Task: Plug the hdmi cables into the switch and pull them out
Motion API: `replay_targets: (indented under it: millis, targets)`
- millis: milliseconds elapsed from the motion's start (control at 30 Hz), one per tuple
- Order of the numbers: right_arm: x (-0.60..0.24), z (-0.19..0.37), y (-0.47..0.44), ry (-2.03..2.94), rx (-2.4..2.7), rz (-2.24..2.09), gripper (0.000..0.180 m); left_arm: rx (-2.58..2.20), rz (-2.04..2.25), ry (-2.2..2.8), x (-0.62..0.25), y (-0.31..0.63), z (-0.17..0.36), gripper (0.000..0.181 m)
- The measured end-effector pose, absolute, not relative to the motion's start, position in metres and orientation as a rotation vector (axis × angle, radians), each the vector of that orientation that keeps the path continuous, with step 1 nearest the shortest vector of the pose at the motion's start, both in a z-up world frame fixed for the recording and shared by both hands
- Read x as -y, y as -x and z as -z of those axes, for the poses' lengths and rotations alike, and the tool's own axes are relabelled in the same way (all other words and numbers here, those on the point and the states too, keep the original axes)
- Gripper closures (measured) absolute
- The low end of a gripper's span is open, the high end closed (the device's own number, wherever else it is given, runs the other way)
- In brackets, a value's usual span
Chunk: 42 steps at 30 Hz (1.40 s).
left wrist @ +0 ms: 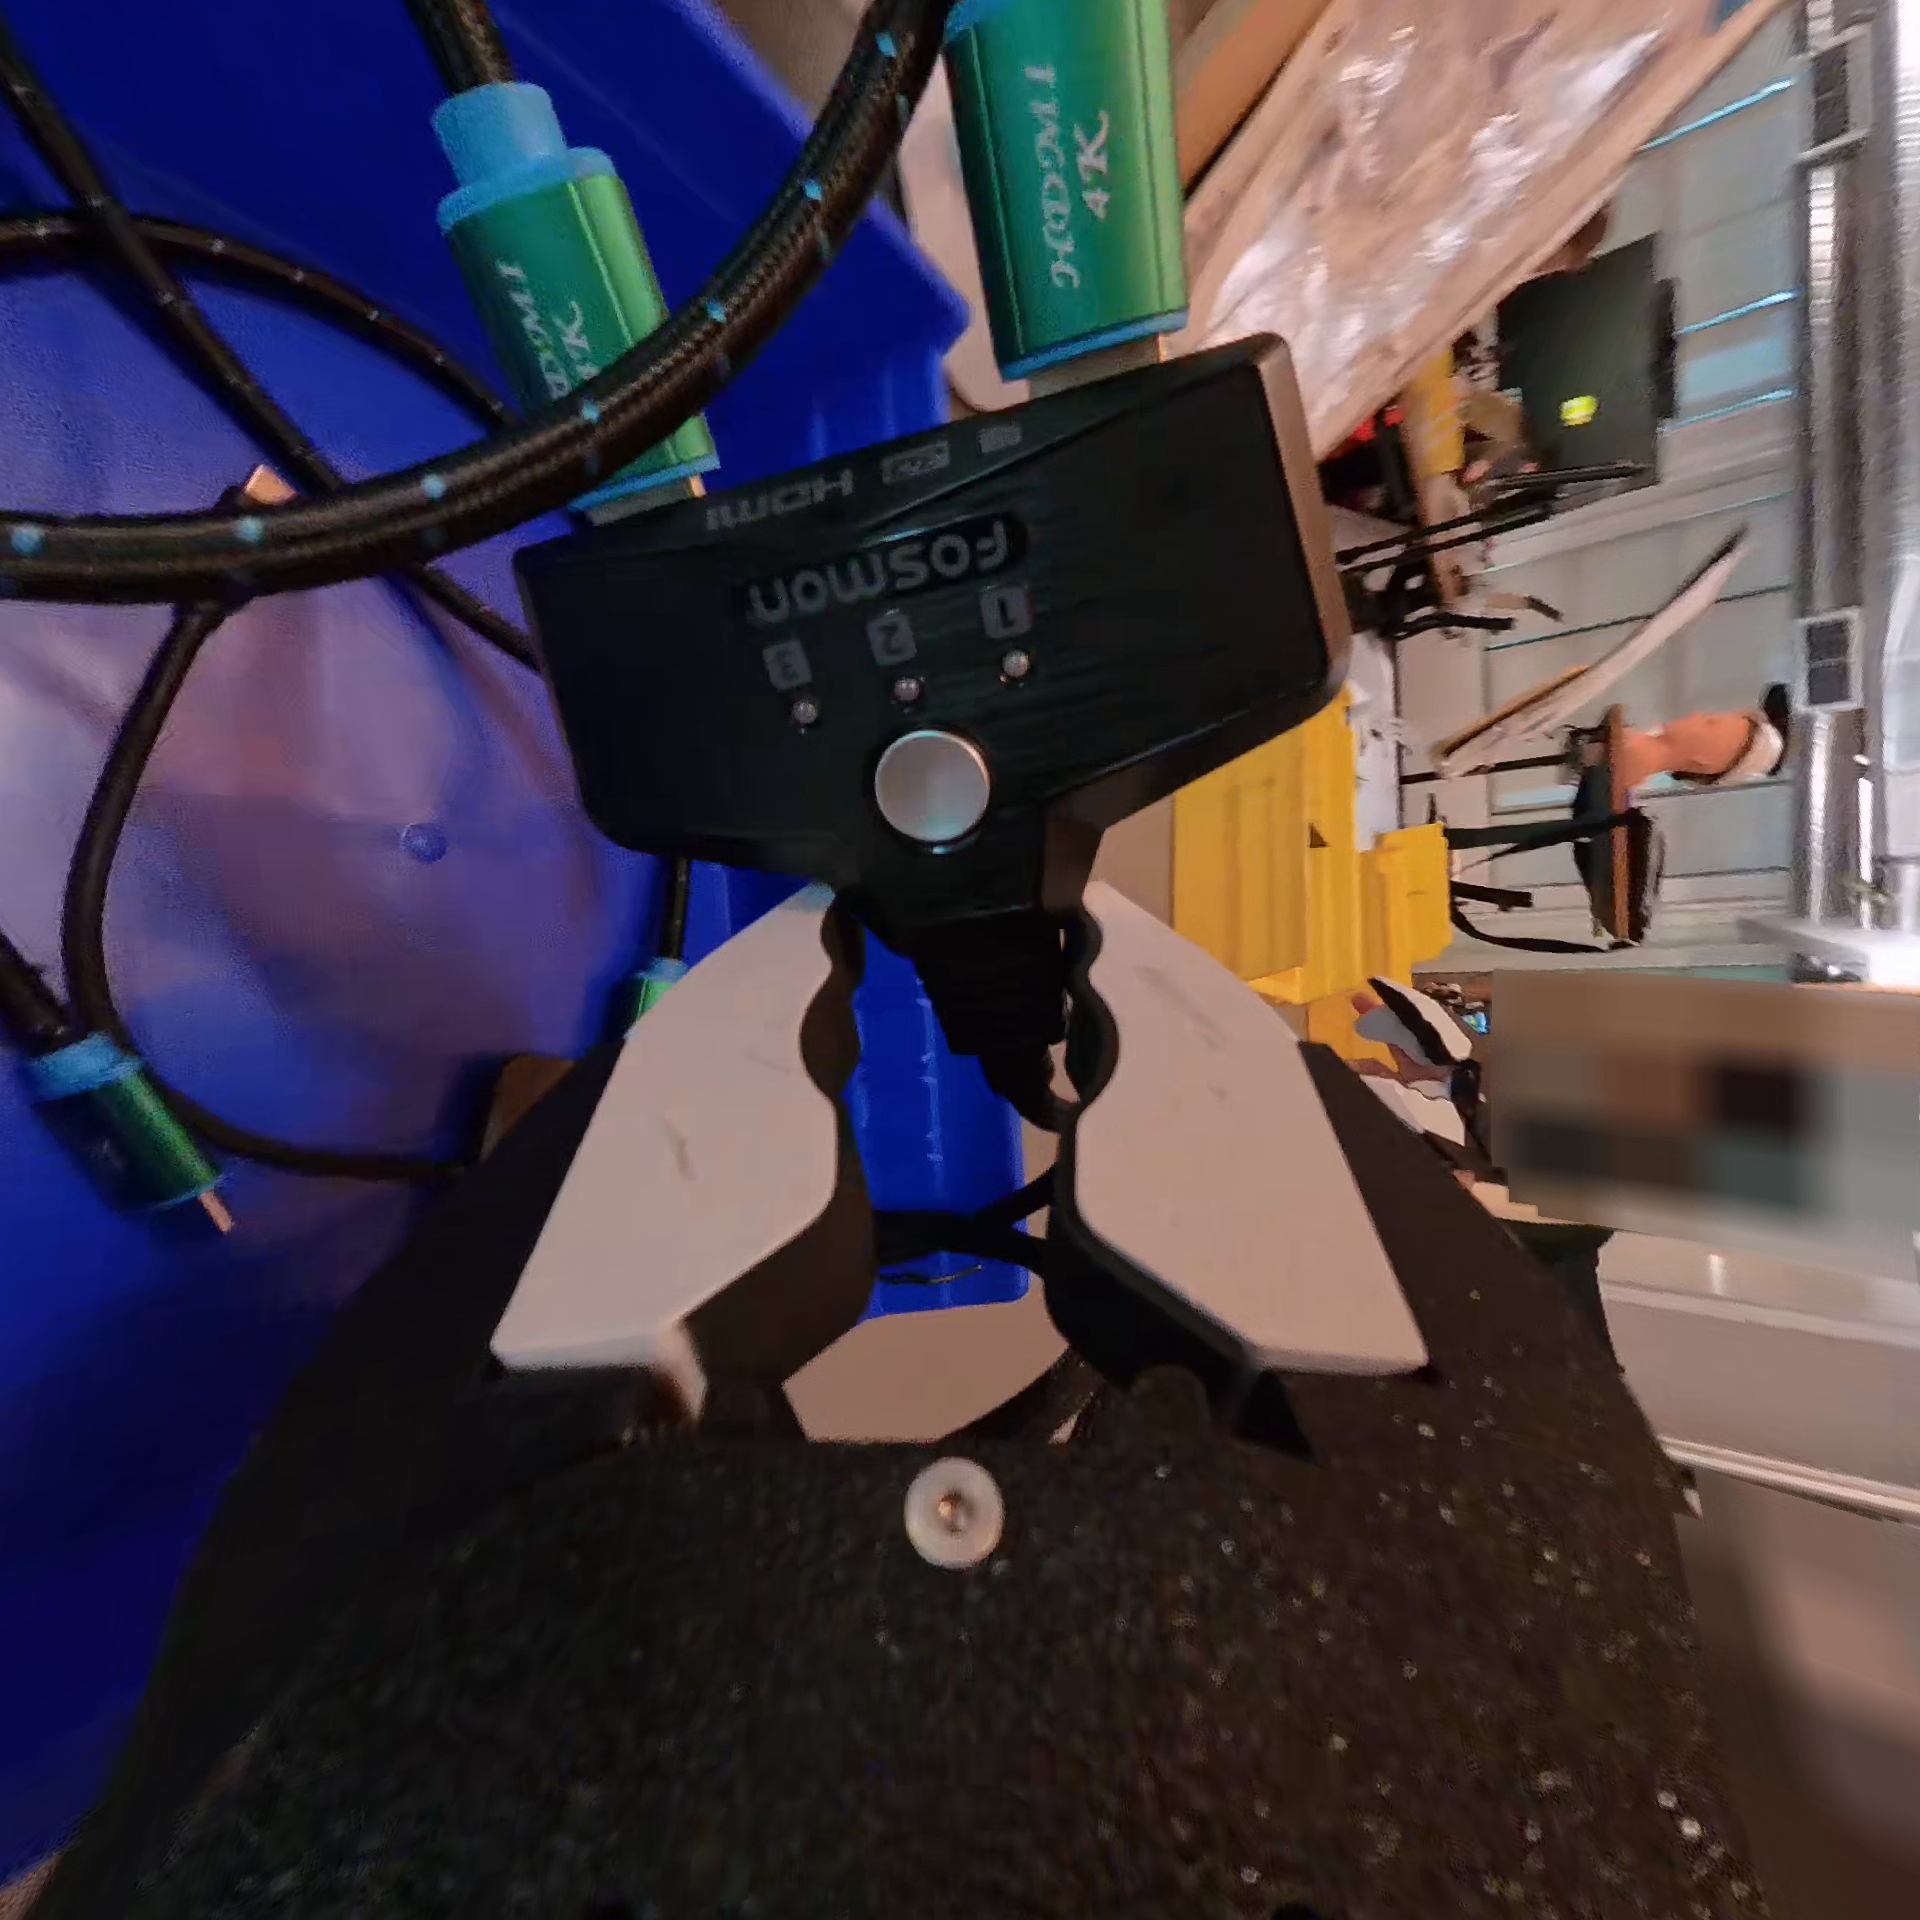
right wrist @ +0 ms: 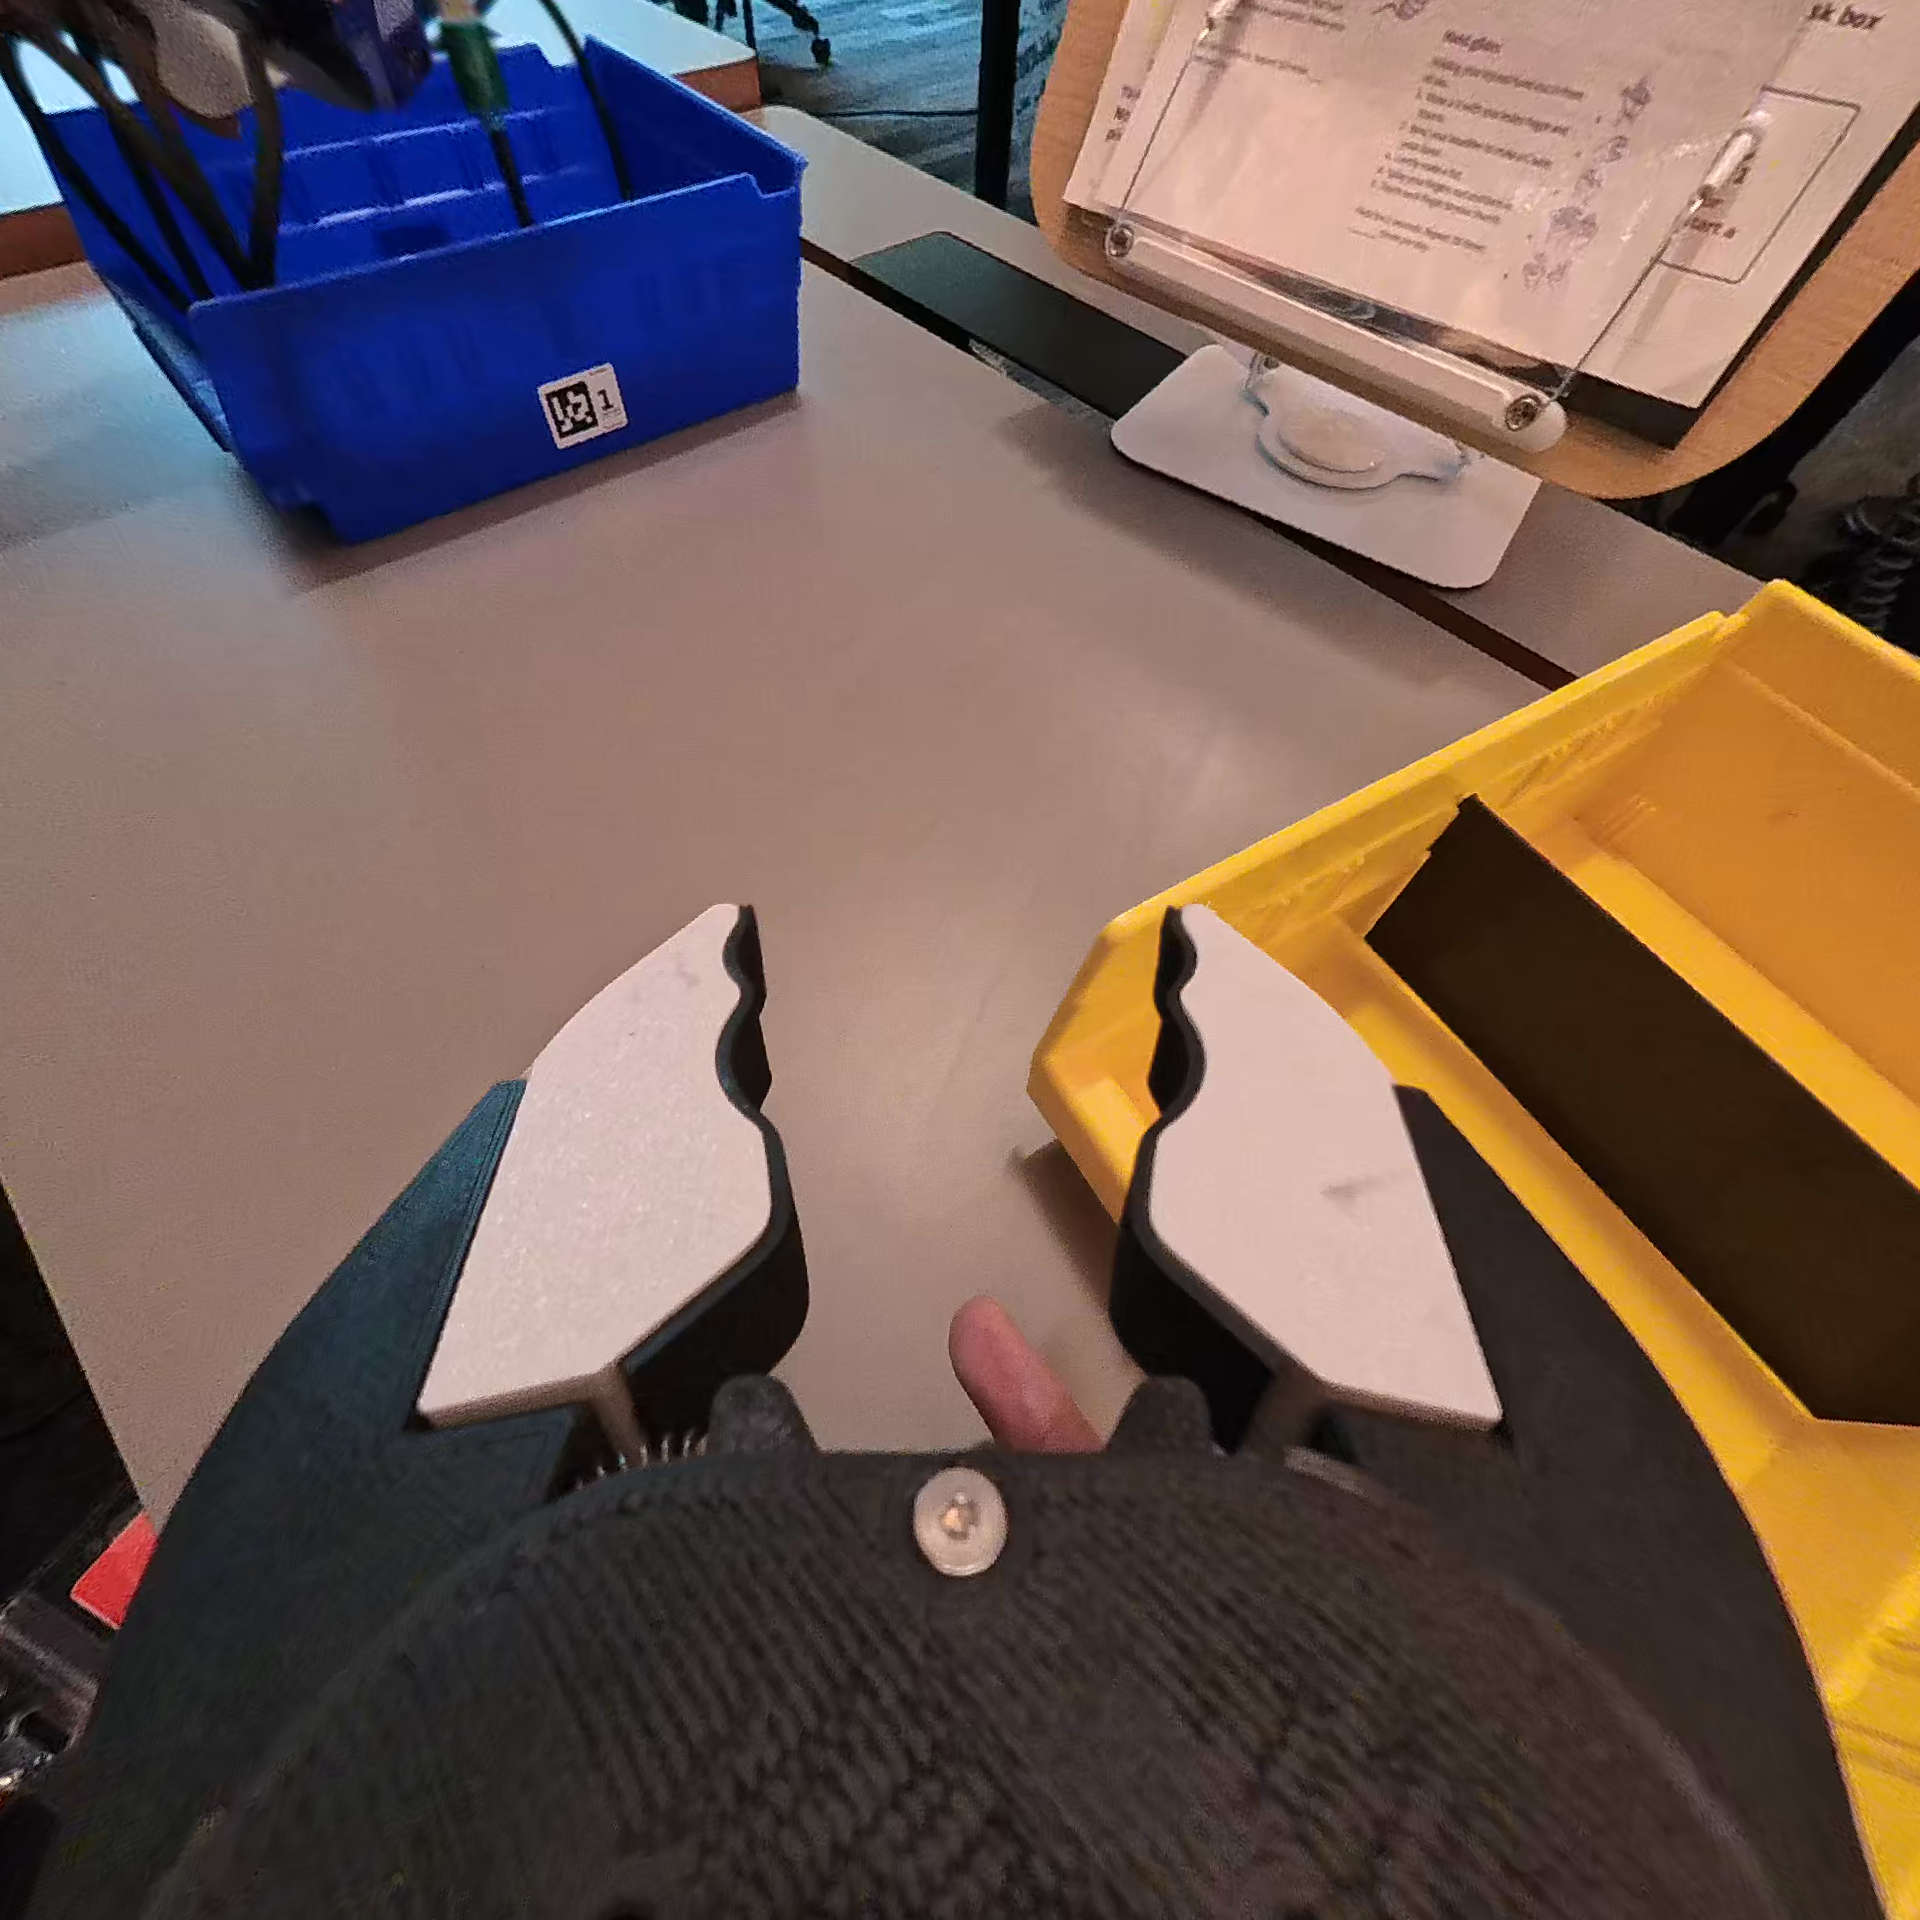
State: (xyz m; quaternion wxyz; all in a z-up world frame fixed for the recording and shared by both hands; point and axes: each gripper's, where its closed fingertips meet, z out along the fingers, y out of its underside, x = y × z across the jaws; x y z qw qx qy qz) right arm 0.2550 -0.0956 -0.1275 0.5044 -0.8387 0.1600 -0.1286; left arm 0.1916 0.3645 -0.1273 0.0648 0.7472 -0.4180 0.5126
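My left gripper is shut on the neck of the black HDMI switch and holds it up in the air. Two green HDMI plugs sit in the switch's far edge: one at the right port, one at the left port. Their black braided cables loop down over the blue bin. A loose green plug lies at the lower left in the bin. My right gripper is open and empty, low over the grey table.
The blue bin stands at the table's far left with cables hanging into it. A yellow bin with a black divider sits right beside my right finger. An instruction sheet stand stands at the far right. A person's fingertip shows between the right fingers.
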Motion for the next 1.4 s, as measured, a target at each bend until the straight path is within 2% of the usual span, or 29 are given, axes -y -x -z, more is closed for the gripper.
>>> replay_targets:
  millis: [267,500,767,900,1000,1133,1233,1333,1400]
  targets:
    - [0.091,0.123,-0.253,1.988,-0.392,0.310,0.109,1.714,-1.886,-2.249,-0.356,-0.163,0.077,0.147]
    - [0.066,0.091,-0.227,1.849,-0.345,0.275,0.108,2.496,-1.985,-2.106,-0.300,-0.145,-0.020,0.149]
    - [0.020,0.021,-0.145,1.518,-0.223,-0.024,0.084,3.345,-1.731,-1.671,-0.167,-0.128,-0.120,0.149]
    - [0.028,-0.021,-0.107,1.330,-0.168,-0.159,0.087,3.620,-1.559,-1.379,-0.104,-0.127,-0.143,0.148]
    - [0.041,-0.036,-0.102,1.246,-0.179,-0.177,0.093,3.649,-1.467,-1.180,-0.062,-0.135,-0.129,0.149]
    - [0.053,-0.028,-0.127,1.223,-0.290,-0.181,0.089,3.554,-1.429,-1.013,-0.023,-0.150,-0.065,0.150]
    - [0.055,-0.011,-0.147,1.238,-0.356,-0.200,0.096,3.478,-1.430,-0.976,-0.014,-0.163,-0.011,0.153]
    - [0.045,0.017,-0.165,1.295,-0.426,-0.247,0.096,3.427,-1.365,-0.994,-0.015,-0.170,0.038,0.153]
    - [0.036,0.036,-0.176,1.312,-0.480,-0.299,0.104,3.444,-1.338,-0.973,-0.017,-0.171,0.060,0.154]
